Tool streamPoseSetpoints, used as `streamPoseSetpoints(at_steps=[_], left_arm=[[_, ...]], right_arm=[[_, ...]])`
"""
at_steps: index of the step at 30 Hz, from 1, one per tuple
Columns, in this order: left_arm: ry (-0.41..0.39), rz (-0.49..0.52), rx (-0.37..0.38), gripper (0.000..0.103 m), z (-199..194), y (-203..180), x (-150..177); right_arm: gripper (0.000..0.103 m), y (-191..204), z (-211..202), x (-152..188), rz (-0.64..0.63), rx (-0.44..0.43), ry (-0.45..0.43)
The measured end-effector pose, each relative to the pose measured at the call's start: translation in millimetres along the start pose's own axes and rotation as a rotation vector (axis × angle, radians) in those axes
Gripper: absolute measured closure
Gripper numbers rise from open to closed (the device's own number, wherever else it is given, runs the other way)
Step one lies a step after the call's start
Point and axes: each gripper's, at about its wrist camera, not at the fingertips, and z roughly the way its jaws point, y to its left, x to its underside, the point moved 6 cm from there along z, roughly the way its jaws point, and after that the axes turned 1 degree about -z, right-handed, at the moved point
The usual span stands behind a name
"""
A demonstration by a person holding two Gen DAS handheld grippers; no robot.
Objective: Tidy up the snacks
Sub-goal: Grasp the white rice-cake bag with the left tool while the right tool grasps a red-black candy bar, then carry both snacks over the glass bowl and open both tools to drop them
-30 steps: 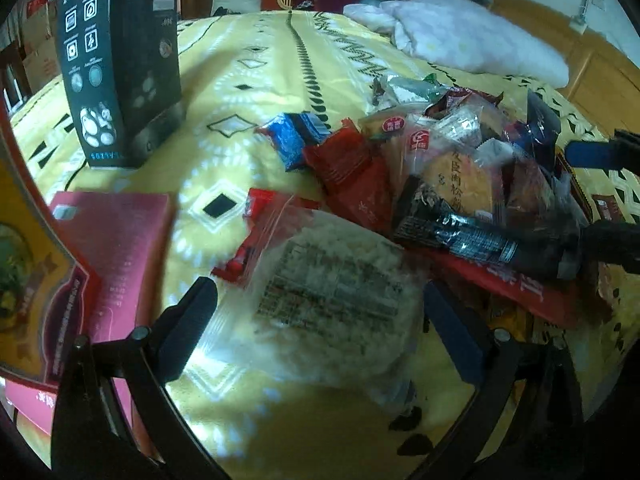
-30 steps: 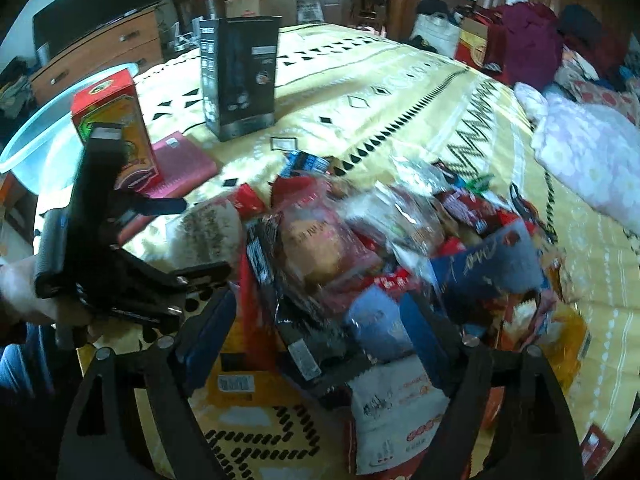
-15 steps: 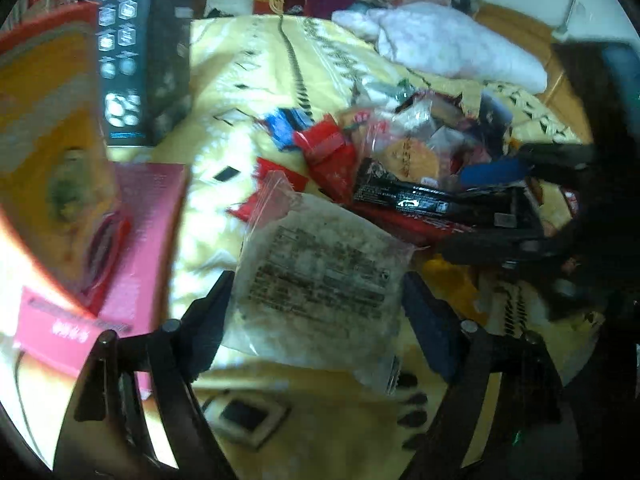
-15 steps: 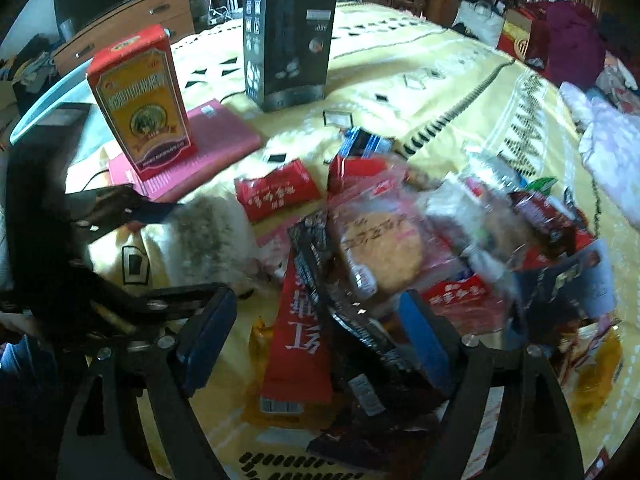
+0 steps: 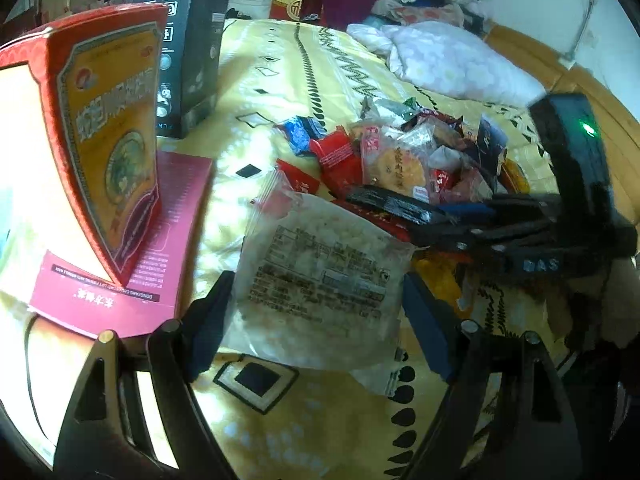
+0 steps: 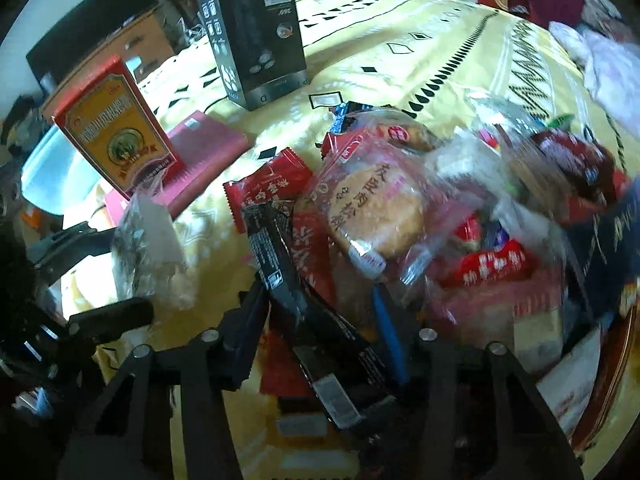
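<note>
The left hand-held gripper pinches the clear rice-cake packet; the right hand-held gripper, just closing, straddles the black bar.

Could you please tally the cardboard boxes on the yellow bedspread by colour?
Red-and-orange upright cardboard box: 1
Black upright cardboard box: 1
Flat magenta cardboard box: 1
Total: 3
</note>
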Motion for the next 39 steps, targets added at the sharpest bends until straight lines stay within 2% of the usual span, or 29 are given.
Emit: streamPoseSetpoints(at_steps=[3,6,11,12,19,23,28,29,31,33,39], left_arm=[[-0.007,-0.006,-0.003,0.02,-2.5,1.6,-1.6],[-0.006,-0.016,0.001,0.02,-3.1,3.4,-0.9],[0.01,-0.014,0.002,0.02,-1.1,0.9,5.2],[0.011,-0.007,0.0,0.02,-1.7,0.3,6.3],[0.018,-0.022,-0.015,0.02,-10.5,9.5,13.6],[0.014,-0.02,-0.039,0.02,-17.4,15.1,16.2],[0.012,-0.017,-0.048,0.02,-23.8,16.7,17.8],[0.008,-0.016,-0.044,0.02,-25.9,14.9,16.7],[-0.003,-0.007,-0.036,0.02,-30.7,10.2,13.2],[-0.02,0.003,-0.023,0.02,-37.0,4.0,8.1],[-0.106,0.013,0.036,0.02,-68.0,-15.5,-15.8]], right_arm=[[0.059,4.9,-18.3,5.2,0.052,-0.034,-0.045],[0.061,7.5,-37.9,14.7,0.128,-0.066,-0.103],[0.066,14.0,-60.2,35.9,0.188,-0.054,-0.163],[0.066,16.6,-59.6,40.8,0.169,-0.036,-0.148],[0.066,58.4,-34.2,54.5,-0.017,-0.098,-0.034],[0.066,68.1,-7.3,40.5,-0.071,-0.067,-0.026],[0.068,58.4,28.5,37.8,-0.074,-0.005,0.02],[0.069,57.6,31.0,40.0,-0.075,0.011,0.014],[0.08,55.3,25.8,41.1,-0.044,0.028,-0.009],[0.084,52.5,11.8,41.7,-0.015,0.028,-0.048],[0.086,48.7,-54.3,33.3,0.062,0.038,-0.198]])
